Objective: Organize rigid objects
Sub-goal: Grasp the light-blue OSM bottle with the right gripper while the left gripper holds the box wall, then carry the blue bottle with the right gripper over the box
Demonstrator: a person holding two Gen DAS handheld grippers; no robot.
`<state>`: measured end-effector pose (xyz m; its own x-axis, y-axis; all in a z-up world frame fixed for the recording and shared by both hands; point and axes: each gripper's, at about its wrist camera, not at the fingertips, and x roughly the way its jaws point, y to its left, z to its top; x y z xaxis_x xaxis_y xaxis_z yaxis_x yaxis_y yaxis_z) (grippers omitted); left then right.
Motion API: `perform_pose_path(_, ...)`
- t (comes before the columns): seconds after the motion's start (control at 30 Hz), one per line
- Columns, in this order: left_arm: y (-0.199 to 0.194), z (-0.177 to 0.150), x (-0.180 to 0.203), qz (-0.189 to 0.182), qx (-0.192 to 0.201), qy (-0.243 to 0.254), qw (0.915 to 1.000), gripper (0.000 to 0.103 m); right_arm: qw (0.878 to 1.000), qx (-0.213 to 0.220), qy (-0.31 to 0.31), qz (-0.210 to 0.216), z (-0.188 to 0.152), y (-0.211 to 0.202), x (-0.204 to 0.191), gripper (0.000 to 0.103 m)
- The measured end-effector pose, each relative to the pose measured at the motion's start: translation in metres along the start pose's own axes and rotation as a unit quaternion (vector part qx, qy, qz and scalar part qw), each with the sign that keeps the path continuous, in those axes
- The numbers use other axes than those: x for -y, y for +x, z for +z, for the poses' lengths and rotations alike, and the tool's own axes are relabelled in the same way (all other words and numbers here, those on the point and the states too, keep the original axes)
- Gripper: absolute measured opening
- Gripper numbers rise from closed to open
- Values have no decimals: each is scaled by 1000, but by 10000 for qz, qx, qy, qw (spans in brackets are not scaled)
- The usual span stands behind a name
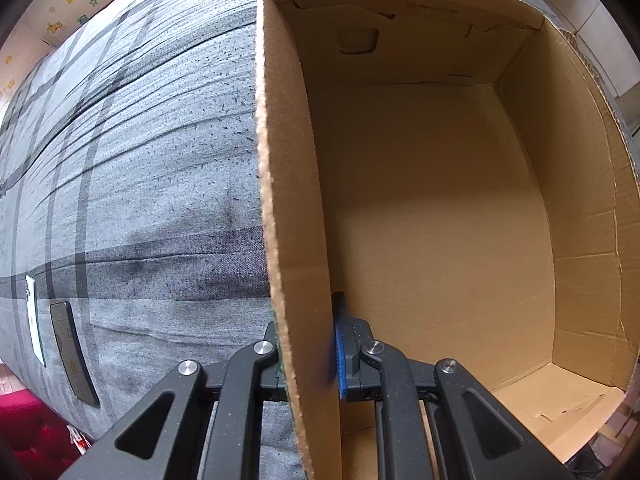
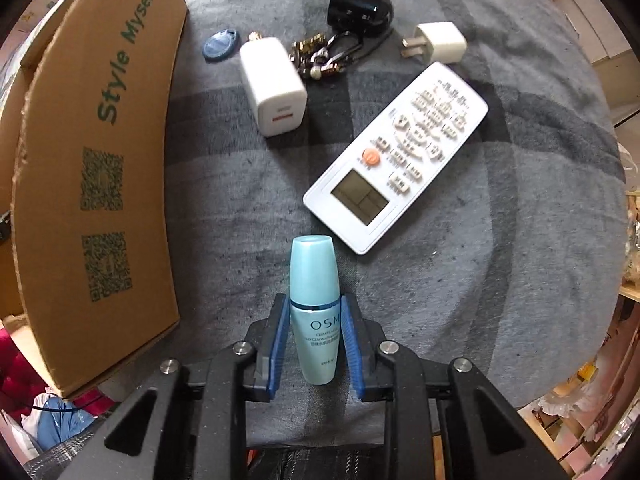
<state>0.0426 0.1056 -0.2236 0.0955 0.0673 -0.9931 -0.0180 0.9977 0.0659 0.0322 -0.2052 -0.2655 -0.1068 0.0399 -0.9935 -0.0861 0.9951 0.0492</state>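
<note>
An open, empty cardboard box (image 1: 288,160) stands on a grey checked cloth (image 1: 140,160). My left gripper (image 1: 306,320) is shut on the box's left wall, one finger outside and one blue-padded finger inside. In the right wrist view the same box (image 2: 100,160), printed "Style Myself", stands at the left. A light blue cosmetic bottle (image 2: 312,264) lies on the cloth with its cap pointing away. My right gripper (image 2: 313,300) is shut on the bottle, its blue pads touching both sides just below the cap.
Beyond the bottle lie a white remote (image 2: 396,156), a white charger (image 2: 274,86), a small white plug (image 2: 438,42), a black round device (image 2: 358,10), a bunch of keys (image 2: 328,56) and a blue tag (image 2: 220,45). A dark flat object (image 1: 74,352) lies left of the box.
</note>
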Motion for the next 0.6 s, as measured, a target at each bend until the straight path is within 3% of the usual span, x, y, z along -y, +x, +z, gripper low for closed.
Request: perform_pose_path(0.6,-2,-1,-5,0,15,-21,10000,13,9975,685,58,185,-12,-76,-2,27)
